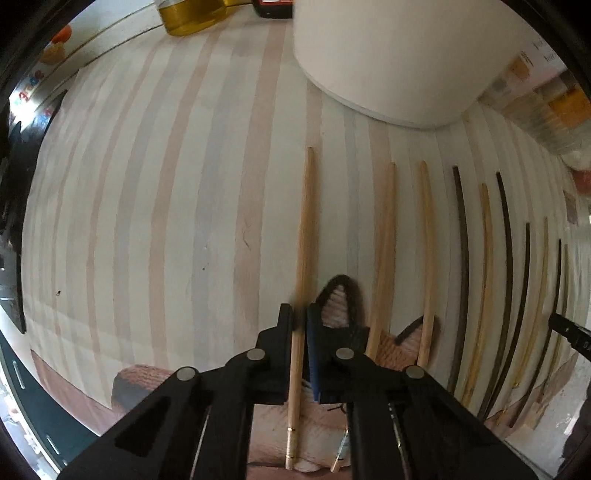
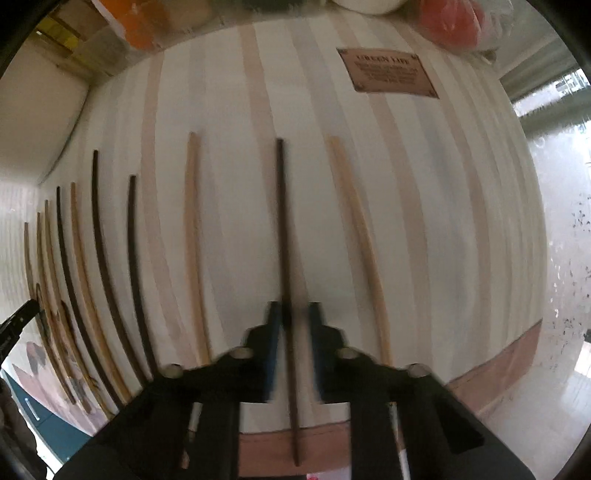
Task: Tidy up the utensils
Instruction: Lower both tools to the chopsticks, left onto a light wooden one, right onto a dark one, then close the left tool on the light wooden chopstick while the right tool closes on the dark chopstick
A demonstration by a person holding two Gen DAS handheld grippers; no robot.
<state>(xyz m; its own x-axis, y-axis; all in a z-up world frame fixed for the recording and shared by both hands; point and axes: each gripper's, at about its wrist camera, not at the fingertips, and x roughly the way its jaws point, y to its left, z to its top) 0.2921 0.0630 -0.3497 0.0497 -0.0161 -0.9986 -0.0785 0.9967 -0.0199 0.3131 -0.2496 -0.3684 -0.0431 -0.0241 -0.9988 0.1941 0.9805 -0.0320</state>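
Several chopsticks lie side by side on a striped cloth [image 1: 166, 203], some light wood and some dark. My left gripper [image 1: 299, 314] points down at the cloth and is shut on a light wooden chopstick [image 1: 306, 229], the leftmost of the row in the left wrist view. My right gripper [image 2: 293, 314] also points down and is shut on a dark chopstick [image 2: 282, 221], which lies between two light ones [image 2: 194, 240] [image 2: 362, 240]. Both held chopsticks seem to rest on the cloth. Each gripper shows at the edge of the other's view.
A tall white container [image 1: 399, 55] stands on the cloth just beyond the row. An oil bottle [image 1: 192, 16] sits at the far edge. A brown label patch [image 2: 388, 74] is sewn on the cloth. More chopsticks [image 1: 463, 258] [image 2: 99, 240] fan out between the grippers.
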